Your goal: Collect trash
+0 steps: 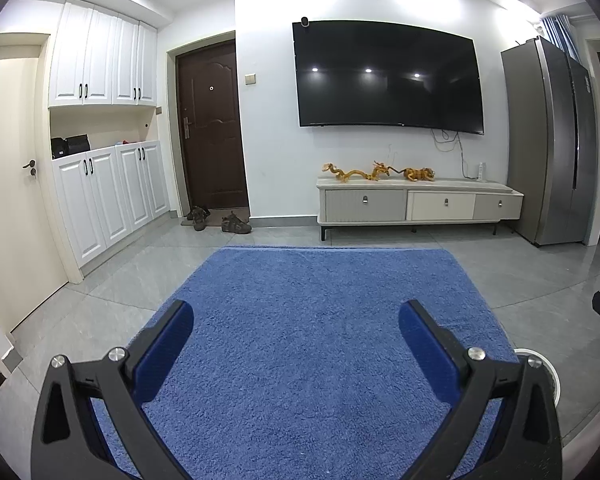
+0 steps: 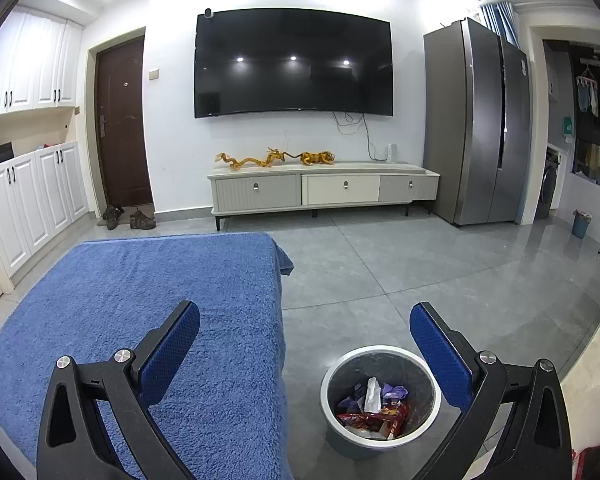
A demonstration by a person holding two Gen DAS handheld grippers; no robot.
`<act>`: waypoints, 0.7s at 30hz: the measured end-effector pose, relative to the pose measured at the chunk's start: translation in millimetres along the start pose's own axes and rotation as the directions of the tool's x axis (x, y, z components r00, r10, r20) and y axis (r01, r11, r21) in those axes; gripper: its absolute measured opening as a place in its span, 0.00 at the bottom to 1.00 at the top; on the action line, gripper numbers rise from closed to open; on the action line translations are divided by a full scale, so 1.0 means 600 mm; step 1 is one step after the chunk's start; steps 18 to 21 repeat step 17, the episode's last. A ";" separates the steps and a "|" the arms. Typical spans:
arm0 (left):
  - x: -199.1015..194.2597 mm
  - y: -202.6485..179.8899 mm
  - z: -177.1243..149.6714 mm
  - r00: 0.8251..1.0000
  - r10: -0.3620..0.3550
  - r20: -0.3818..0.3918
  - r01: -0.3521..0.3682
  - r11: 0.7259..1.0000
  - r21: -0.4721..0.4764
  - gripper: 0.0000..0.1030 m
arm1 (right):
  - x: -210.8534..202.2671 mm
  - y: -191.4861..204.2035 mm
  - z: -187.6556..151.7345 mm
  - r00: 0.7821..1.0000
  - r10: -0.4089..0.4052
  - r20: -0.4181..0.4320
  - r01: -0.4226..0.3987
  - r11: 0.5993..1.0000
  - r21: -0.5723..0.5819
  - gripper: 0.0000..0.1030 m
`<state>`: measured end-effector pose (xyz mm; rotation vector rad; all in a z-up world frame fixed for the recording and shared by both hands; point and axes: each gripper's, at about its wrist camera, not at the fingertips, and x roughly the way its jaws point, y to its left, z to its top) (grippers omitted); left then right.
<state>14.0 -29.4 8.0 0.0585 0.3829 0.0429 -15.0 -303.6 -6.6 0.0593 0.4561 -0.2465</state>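
Observation:
A grey waste bin [image 2: 342, 426] with a white rim stands on the floor just right of the blue-covered table [image 2: 140, 300]. It holds crumpled wrappers and tissue [image 2: 374, 404]. My right gripper [image 2: 305, 330] is open and empty, above the table's right edge and the bin. My left gripper [image 1: 296, 330] is open and empty over the blue cloth [image 1: 320, 300]. A sliver of the bin's rim [image 1: 540, 364] shows at the lower right of the left wrist view. No loose trash shows on the cloth.
A TV stand [image 2: 324, 188] with toy dragons sits under a wall TV [image 2: 294, 62]. A fridge [image 2: 480, 128] stands at right, white cabinets [image 1: 108, 196] and a brown door [image 1: 212, 128] at left. Shoes [image 1: 220, 220] lie by the door. A small blue bin [image 2: 581, 224] is far right.

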 end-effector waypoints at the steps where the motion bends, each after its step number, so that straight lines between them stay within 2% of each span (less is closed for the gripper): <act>1: 0.001 -0.001 0.000 1.000 0.001 -0.001 -0.001 1.000 0.000 1.00 | 0.000 0.000 0.000 1.000 0.000 0.000 0.000 1.000 0.000 1.00; 21: 0.008 0.001 0.000 1.000 -0.014 -0.010 0.014 1.000 -0.004 1.00 | 0.000 0.001 -0.006 1.000 -0.005 -0.002 0.005 1.000 -0.003 1.00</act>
